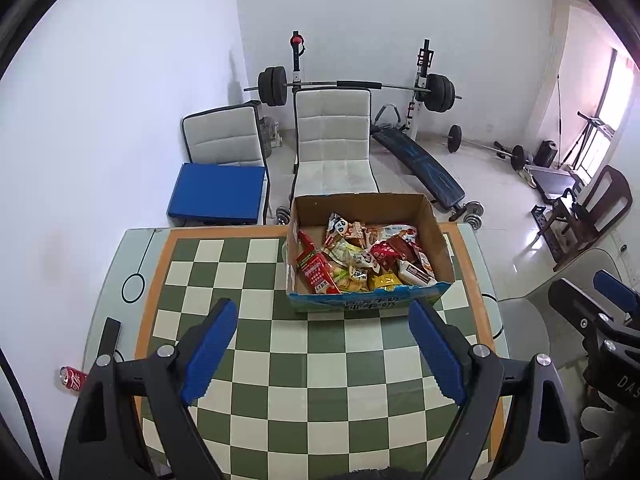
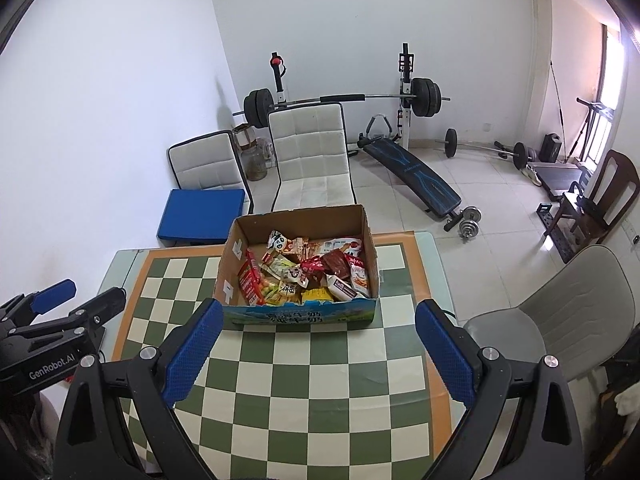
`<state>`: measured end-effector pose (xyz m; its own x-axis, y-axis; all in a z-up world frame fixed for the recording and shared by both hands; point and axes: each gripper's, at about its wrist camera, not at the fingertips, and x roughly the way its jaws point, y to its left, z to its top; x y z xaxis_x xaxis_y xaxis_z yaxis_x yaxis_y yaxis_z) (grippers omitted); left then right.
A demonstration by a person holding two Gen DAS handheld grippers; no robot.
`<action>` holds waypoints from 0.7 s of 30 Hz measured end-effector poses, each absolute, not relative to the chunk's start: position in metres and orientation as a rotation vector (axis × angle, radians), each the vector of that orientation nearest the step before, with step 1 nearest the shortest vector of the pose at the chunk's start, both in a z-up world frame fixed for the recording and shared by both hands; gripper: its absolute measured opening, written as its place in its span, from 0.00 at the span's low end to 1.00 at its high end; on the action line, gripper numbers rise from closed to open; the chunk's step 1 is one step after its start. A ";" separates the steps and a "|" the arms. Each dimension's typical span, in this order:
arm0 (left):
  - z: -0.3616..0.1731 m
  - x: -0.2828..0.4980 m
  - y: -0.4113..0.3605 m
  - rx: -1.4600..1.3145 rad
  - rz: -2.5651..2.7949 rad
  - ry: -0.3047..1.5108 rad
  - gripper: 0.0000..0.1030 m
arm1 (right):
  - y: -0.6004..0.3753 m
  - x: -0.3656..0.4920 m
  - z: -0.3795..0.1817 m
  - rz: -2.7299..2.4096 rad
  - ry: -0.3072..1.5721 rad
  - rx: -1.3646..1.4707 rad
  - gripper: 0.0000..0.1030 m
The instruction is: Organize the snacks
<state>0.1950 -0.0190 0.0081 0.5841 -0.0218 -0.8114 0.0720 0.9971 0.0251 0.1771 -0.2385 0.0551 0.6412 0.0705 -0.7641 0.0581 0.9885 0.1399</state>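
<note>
An open cardboard box (image 1: 434,236) (image 2: 370,248) stands at the far side of the green-and-cream checkered table (image 1: 280,364) (image 2: 312,384). It holds several snack packets (image 1: 360,260) (image 2: 308,270) in a loose heap, red, yellow and white among them. My left gripper (image 1: 322,318) hovers open above the table, just short of the box's front wall, with nothing between its blue pads. My right gripper (image 2: 318,318) is open too, equally near the box front and empty. Each gripper shows at the edge of the other's view.
A red soda can (image 1: 73,378) lies on the floor left of the table. Two white padded chairs (image 1: 334,148) (image 2: 312,156) and a blue cushion (image 1: 218,194) stand behind the table. A grey chair (image 2: 568,316) is at the right. Weight bench and barbells fill the back.
</note>
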 end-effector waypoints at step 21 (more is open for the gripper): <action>0.015 0.188 -0.029 0.058 -0.058 0.938 0.85 | -0.239 0.174 0.063 0.000 0.859 0.161 0.96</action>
